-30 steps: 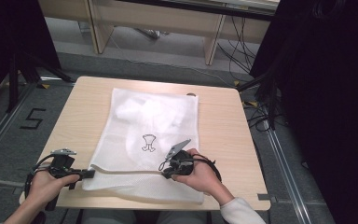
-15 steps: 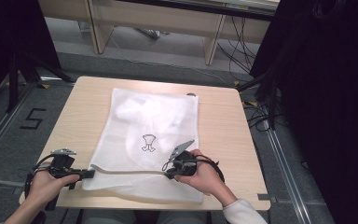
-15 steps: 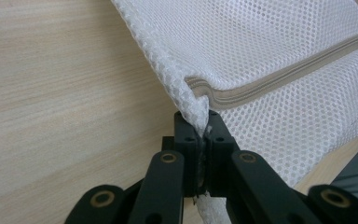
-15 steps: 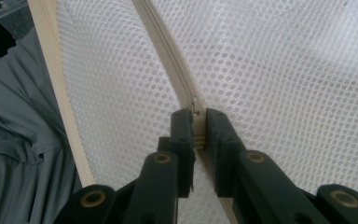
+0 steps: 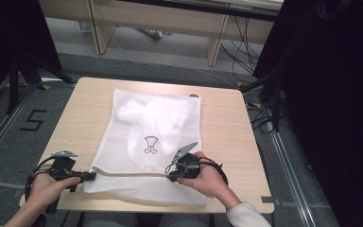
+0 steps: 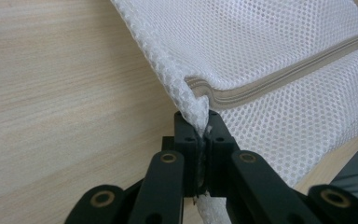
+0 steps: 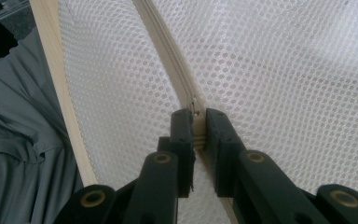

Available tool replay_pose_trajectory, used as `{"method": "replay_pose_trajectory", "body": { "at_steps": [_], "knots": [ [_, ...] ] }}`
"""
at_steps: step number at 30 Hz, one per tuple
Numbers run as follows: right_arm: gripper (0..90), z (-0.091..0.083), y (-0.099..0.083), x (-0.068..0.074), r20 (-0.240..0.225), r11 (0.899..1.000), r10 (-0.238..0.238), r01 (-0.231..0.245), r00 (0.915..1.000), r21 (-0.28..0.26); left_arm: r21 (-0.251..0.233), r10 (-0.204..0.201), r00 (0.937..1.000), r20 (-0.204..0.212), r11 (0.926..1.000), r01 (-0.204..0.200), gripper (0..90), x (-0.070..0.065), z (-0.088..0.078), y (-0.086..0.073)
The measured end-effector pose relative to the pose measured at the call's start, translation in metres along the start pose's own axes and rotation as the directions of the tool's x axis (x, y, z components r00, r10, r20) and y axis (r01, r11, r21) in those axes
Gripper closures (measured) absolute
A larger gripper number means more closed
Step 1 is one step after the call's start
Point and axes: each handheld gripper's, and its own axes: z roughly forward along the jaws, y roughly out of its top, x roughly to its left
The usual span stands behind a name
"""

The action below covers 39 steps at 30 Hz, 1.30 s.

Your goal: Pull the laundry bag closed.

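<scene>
Step in hand: I judge that I am working the zip of the mesh bag (image 5: 151, 142), one end pinned and the other gripped at the slider.
Mesh bag: it lies flat on the table (image 5: 227, 127), reaching from the far middle down to the near edge; something white sits inside its far half, and a small dark print marks its middle.
Zip: the zip (image 5: 132, 174) runs left to right across the near part of the bag, between my two grippers.
Left gripper: my left gripper (image 6: 199, 135) is at the near left corner of the bag, jaws pinched tight on a bunch of mesh just at the zip's left end.
Right gripper: my right gripper (image 7: 196, 125) is at the near middle of the bag, jaws narrowed on the zip tape right at what looks like the slider (image 7: 195, 108); I cannot tell for sure that the pull tab itself is caught.
Zip state: in the right gripper view the tape beyond the slider looks joined; I cannot tell which way the slider has to run.
Next move calls for: I judge a steady pull of the right gripper along the zip line, with the left holding the corner firm so the mesh stays taut and does not bunch.
Risk: if the grip is on tape and not the tab, the jaws may slip.
</scene>
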Motion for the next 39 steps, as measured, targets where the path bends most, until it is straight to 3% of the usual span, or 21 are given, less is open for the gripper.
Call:
{"method": "replay_pose_trajectory", "body": {
  "at_steps": [3, 5, 8, 12, 14, 15, 16, 18, 26, 27, 29, 30, 32, 39],
  "knots": [
    [82.6, -0.001, 0.000, 0.000, 0.001, 1.000, -0.002, 0.002, 1.0000, -0.001, 0.000, -0.002, 1.0000, 0.001, 1.0000, 0.002, 85.9, 0.000, 0.000, 0.000],
    [82.6, -0.001, 0.000, -0.001, 0.002, 1.000, -0.003, 0.003, 1.0000, 0.007, 0.025, 0.024, 0.9997, 0.001, 0.9994, -0.024, 85.9, 0.002, -0.002, 0.000],
    [82.6, -0.003, -0.002, -0.001, -0.001, 1.000, 0.003, -0.003, 1.0000, 0.005, 0.007, 0.010, 0.9999, -0.005, 0.9999, -0.010, 85.9, 0.001, -0.001, 0.000],
    [82.6, -0.004, -0.005, -0.002, 0.001, 1.000, 0.008, -0.008, 1.0000, 0.006, 0.021, 0.021, 0.9998, -0.001, 0.9996, -0.021, 85.9, 0.002, -0.002, 0.000],
    [82.6, -0.007, -0.007, -0.001, 0.007, 0.999, 0.037, -0.037, 0.9993, 0.009, -0.016, -0.003, 1.0000, -0.009, 0.9999, 0.003, 85.9, -0.001, 0.000, -0.001],
    [82.6, -0.007, -0.007, -0.001, 0.009, 0.999, 0.044, -0.044, 0.9990, 0.009, 0.025, 0.025, 0.9997, 0.000, 0.9994, -0.025, 85.9, 0.002, -0.002, 0.000],
    [82.6, -0.008, -0.008, -0.002, 0.004, 0.999, 0.043, -0.043, 0.9991, 0.003, -0.002, -0.001, 1.0000, -0.004, 1.0000, 0.000, 85.9, 0.000, 0.000, 0.000],
    [82.6, -0.009, -0.009, -0.002, 0.015, 0.999, 0.037, -0.038, 0.9992, 0.009, 0.025, 0.027, 0.9996, -0.005, 0.9993, -0.027, 85.9, 0.002, -0.002, 0.001],
    [82.6, -0.014, -0.016, -0.006, 0.018, 0.999, 0.050, -0.050, 0.9986, 0.012, -0.021, 0.000, 0.9999, -0.012, 0.9998, 0.000, 85.9, -0.001, 0.001, -0.001],
    [82.6, -0.014, -0.017, -0.006, 0.010, 0.998, 0.057, -0.057, 0.9983, 0.010, 0.002, 0.001, 1.0000, -0.002, 1.0000, -0.001, 85.9, 0.000, 0.000, 0.000],
    [82.6, -0.015, -0.018, -0.007, 0.013, 0.999, 0.053, -0.053, 0.9985, 0.013, -0.019, 0.000, 0.9999, -0.013, 0.9998, 0.000, 85.9, -0.001, 0.001, -0.001],
    [82.6, -0.016, -0.019, -0.007, 0.018, 0.998, 0.054, -0.054, 0.9984, 0.009, 0.001, 0.003, 1.0000, -0.001, 1.0000, -0.003, 85.9, 0.000, 0.000, 0.000],
    [82.6, -0.017, -0.021, -0.008, 0.016, 0.998, 0.060, -0.060, 0.9981, 0.010, -0.020, 0.001, 0.9999, -0.013, 0.9998, -0.001, 85.9, -0.001, 0.001, -0.001],
    [82.6, -0.021, -0.027, -0.012, 0.014, 0.998, 0.055, -0.055, 0.9984, 0.004, -0.020, 0.002, 0.9999, -0.014, 0.9998, -0.002, 85.9, -0.001, 0.001, -0.001]
  ]
}}
